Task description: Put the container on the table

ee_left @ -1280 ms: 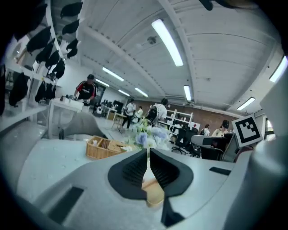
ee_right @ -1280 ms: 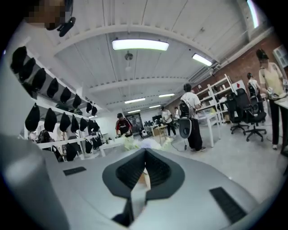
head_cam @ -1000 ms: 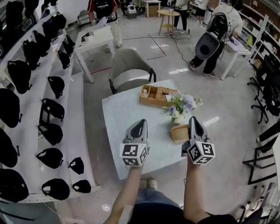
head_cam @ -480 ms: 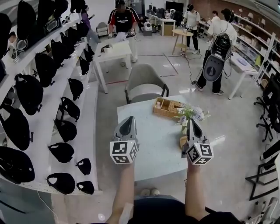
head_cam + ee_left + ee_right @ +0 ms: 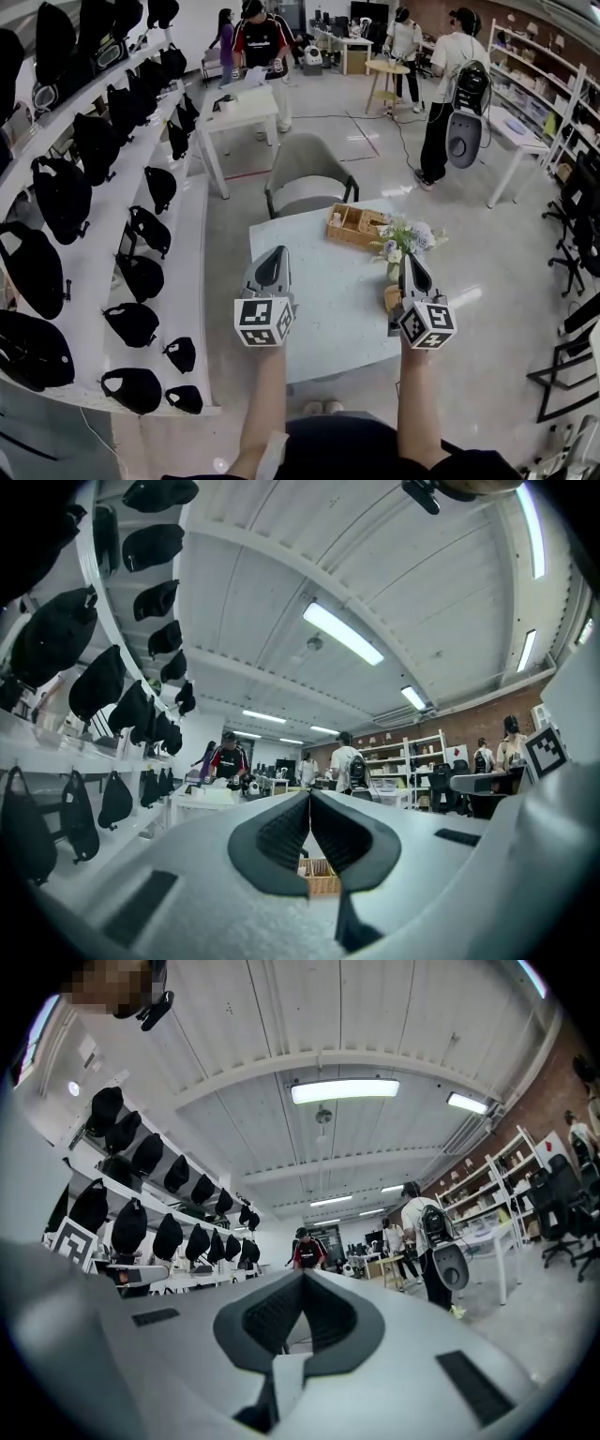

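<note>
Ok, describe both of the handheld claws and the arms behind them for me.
The left claw and right claw match: pale grey wedge-shaped shells tapering to a point, with black ribbed pads inside. Each carries a white cube printed with black square markers at its rear. No cables show. The forearms are bare, with no sleeves over them.

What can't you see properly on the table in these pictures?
Brown container: head view, the right gripper covers most of it, so its inside stays hidden.
Wicker basket: head view, too small to tell its contents; in the left gripper view the left gripper blocks nearly all of it.
Person at the back table: head view, too small to tell what they hold.
</note>
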### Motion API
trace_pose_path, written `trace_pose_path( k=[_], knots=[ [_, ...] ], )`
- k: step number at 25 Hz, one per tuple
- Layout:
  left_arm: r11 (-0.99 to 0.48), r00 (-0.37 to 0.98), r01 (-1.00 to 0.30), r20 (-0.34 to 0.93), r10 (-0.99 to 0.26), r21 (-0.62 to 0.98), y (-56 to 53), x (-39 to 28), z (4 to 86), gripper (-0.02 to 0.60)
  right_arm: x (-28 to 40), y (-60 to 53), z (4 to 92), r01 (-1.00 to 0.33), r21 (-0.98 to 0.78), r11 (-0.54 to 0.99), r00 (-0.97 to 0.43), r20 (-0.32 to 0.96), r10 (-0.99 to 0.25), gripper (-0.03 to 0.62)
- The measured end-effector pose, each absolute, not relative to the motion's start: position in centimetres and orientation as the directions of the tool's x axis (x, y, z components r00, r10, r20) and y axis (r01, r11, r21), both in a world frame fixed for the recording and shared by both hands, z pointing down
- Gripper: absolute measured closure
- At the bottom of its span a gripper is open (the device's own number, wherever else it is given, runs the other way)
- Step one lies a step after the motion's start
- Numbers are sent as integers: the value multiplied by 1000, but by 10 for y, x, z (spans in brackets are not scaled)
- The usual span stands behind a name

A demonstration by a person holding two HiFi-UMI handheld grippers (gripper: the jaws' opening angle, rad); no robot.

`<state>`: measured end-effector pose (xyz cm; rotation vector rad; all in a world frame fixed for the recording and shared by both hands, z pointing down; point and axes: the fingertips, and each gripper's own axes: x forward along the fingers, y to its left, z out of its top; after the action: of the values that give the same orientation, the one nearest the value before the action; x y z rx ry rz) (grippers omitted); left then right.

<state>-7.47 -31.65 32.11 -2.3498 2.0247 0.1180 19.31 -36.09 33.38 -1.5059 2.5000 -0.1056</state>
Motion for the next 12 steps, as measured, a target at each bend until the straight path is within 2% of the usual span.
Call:
trace_pose_path(
  k=[12],
  knots=[
    [-163,161,-986,-59,-985,37,-319,-63,328,571,194,-361,334,-854,-160,496,-480,-126,-868,597]
  ],
)
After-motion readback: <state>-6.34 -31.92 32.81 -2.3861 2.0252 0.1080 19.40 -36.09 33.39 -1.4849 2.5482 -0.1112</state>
